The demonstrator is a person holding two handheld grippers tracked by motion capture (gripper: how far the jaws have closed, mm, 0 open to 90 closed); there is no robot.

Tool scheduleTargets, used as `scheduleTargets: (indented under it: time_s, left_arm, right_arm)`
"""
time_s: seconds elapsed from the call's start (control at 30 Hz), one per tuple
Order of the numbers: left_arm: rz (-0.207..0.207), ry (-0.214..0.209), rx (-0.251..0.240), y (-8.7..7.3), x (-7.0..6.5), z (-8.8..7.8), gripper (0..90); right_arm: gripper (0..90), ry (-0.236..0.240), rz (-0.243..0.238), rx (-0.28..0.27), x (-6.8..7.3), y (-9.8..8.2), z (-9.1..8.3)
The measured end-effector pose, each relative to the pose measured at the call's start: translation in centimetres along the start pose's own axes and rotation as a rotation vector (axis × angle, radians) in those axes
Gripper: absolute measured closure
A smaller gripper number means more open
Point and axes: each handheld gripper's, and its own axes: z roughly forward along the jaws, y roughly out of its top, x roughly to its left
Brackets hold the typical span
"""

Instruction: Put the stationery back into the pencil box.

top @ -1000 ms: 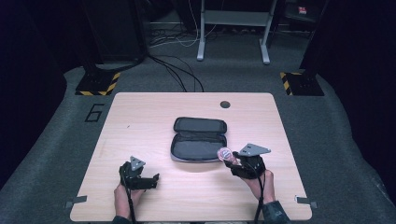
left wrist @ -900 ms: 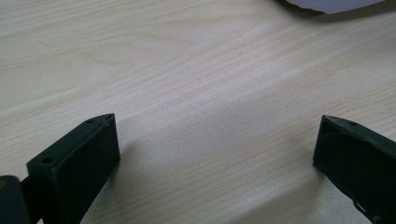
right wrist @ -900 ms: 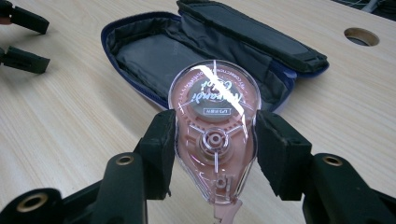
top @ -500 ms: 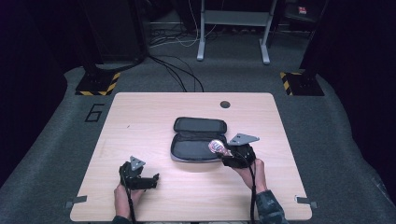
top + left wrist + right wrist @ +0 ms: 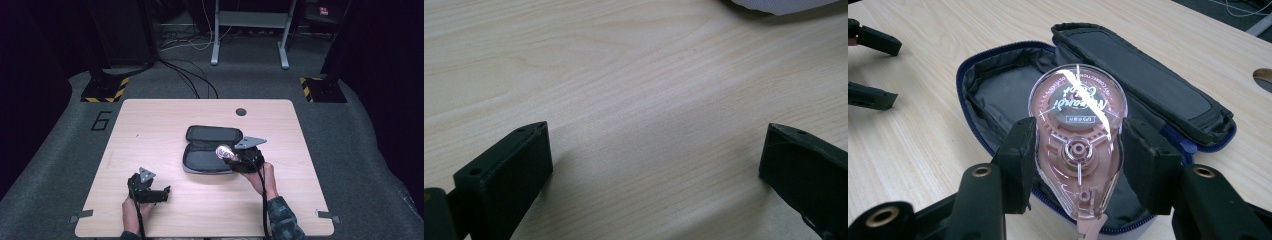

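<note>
An open dark pencil case (image 5: 212,150) (image 5: 1088,120) with a grey lining and blue zip lies at the middle of the wooden table (image 5: 150,130). My right gripper (image 5: 231,156) (image 5: 1078,165) is shut on a clear pink correction tape dispenser (image 5: 223,150) (image 5: 1079,140), held over the right end of the case's open tray. My left gripper (image 5: 162,192) (image 5: 654,155) rests low over bare wood near the front left, its jaws wide apart with nothing between them. A pale edge of the case (image 5: 784,4) shows at the top right of the left gripper view.
A round grommet hole (image 5: 241,111) sits near the table's far edge. Beyond the table are a desk frame (image 5: 250,30), floor cables (image 5: 190,75) and two yellow-black striped bases (image 5: 105,90). The other gripper's jaws (image 5: 870,65) appear at the left of the right gripper view.
My right gripper has carried the tape dispenser leftward, from beside the case's right end to over its open tray. The left gripper has stayed put.
</note>
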Motion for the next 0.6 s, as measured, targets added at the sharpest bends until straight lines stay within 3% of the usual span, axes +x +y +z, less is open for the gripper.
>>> scheduleTargets:
  time_s: [0.53,0.6]
  left_arm:
    - [0.003,-0.005,0.009,0.0,0.0,-0.1,0.5]
    - [0.003,-0.004,0.009,0.0,0.0,-0.1,0.5]
  right_arm:
    - [49.7,0.014,0.009,0.056,-1.0,0.2,3.1]
    - [49.7,0.017,0.028,0.069,-1.0,0.1,3.5]
